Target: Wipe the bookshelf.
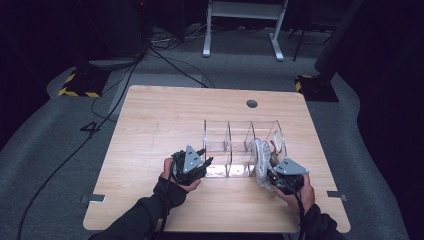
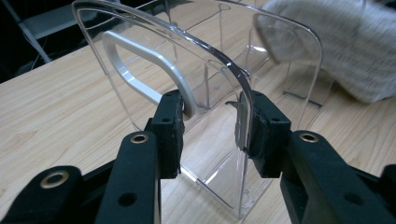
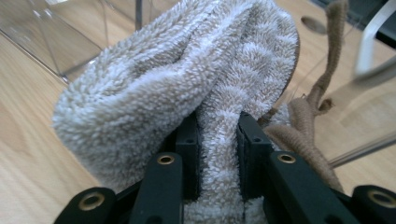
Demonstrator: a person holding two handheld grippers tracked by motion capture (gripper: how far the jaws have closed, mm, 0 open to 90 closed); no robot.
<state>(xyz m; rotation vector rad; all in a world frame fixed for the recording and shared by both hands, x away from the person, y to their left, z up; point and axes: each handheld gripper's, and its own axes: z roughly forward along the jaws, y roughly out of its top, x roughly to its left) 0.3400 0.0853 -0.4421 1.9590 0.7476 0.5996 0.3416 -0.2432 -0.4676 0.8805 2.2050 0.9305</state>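
Organizer [image 1: 235, 145]: clear acrylic, three compartments, on the wooden worktop [image 1: 150, 120], near the front edge, between both hands.
Organizer end wall [image 2: 187, 93]: rounded, with a white handle-shaped loop [image 2: 140, 70] behind it.
Left hand-held gripper [image 2: 212, 130]: jaws partly closed, clamping that end wall's edge; one pad on each face, both touching the plastic.
Left hand-held gripper, high view [image 1: 192, 165]: at the organizer's left end, held in the person's left hand [image 1: 172, 180].
Fleece sock [image 3: 187, 84]: beige-white and fuzzy, at the organizer's right end.
Right hand-held gripper [image 3: 217, 154]: jaws nearly together, pinching a fold of the sock.
Right hand-held gripper, high view [image 1: 285, 175]: just beside the right compartment.
Brown cord [image 3: 322, 88]: alongside the sock.
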